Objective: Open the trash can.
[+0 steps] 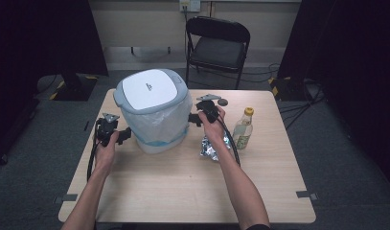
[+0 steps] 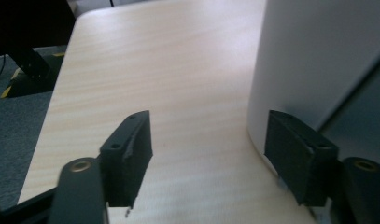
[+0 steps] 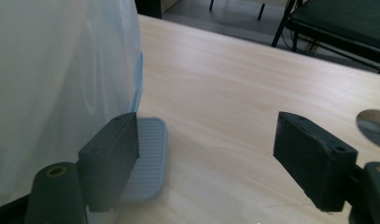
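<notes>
Flanking a lidded pedal bin (image 1: 152, 110) on a pale wooden table (image 1: 183, 191), two hand-held grippers are brought in at its base. At the left, the left gripper (image 1: 117, 135) is held low against the bin's side; in the left gripper view its jaws are seen part-way apart with nothing but bare tabletop between them, one pad (image 2: 295, 156) lying just beside the bin's white wall (image 2: 313, 60). No grip is shown. The bin itself is placed toward the far left of the table, lined with a clear plastic bag (image 1: 156, 122) and closed by a grey-rimmed white lid (image 1: 149, 87). At the bin's right, the right gripper (image 1: 197, 117) is seen with jaws wide and empty; in the right gripper view one pad (image 3: 110, 154) is set beside the bag-covered wall and above the grey ribbed foot pedal (image 3: 148, 158). Further right, a crumpled foil wrapper (image 1: 211, 148) and a yellow-capped bottle (image 1: 243, 128) are left standing near the right forearm.

Several slips are judged possible: the loose bag liner could be pinched instead of the bin, so that it is dragged or torn; the smooth curved wall could be lost from a narrow pinch; the light bin could be tipped or slid if it is pressed unevenly from either side; the bottle could be knocked over by the right forearm.
</notes>
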`<action>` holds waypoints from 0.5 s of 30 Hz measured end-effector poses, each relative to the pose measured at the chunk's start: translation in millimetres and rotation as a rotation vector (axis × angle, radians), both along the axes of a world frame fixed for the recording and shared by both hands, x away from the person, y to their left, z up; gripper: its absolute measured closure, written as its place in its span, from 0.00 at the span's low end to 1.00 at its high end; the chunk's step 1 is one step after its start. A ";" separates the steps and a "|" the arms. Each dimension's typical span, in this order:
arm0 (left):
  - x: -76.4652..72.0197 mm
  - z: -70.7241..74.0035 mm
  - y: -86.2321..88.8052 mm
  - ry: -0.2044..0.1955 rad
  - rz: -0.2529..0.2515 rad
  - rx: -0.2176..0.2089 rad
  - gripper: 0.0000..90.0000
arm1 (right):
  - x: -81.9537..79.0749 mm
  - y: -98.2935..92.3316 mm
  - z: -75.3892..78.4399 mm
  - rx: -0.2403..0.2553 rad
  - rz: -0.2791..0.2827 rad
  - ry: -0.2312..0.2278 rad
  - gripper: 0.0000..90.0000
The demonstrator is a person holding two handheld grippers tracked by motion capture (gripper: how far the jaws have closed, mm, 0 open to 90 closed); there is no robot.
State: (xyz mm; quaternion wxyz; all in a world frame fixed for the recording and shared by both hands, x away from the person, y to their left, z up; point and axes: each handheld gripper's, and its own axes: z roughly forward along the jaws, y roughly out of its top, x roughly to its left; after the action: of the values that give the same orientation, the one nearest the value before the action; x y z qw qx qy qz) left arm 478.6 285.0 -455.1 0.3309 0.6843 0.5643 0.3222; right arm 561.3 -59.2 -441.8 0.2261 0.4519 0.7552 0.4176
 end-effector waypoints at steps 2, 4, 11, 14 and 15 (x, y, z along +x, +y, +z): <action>2.2 -2.8 3.8 0.001 -0.009 -0.019 0.36 | -0.4 -0.8 -6.5 -0.003 0.003 0.009 0.24; 2.4 -8.2 9.1 0.047 -0.043 -0.045 0.32 | -0.4 -2.7 -12.4 -0.016 0.002 0.021 0.24; -4.7 -13.9 4.2 0.106 -0.115 -0.003 0.30 | 3.4 -7.8 -26.8 -0.053 0.008 0.049 0.24; -8.6 -17.7 -0.2 0.097 -0.142 0.025 0.36 | 3.2 -3.7 -27.9 -0.024 0.021 0.048 0.24; -8.9 -19.4 1.3 0.100 -0.144 0.020 0.35 | 2.8 -2.5 -28.1 -0.013 0.030 0.048 0.24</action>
State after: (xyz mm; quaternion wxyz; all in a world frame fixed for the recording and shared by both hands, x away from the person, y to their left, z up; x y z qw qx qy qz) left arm 469.7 286.3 -474.5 0.3181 0.7415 0.5261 0.2686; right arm 564.1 -61.7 -469.9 0.2044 0.4489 0.7698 0.4052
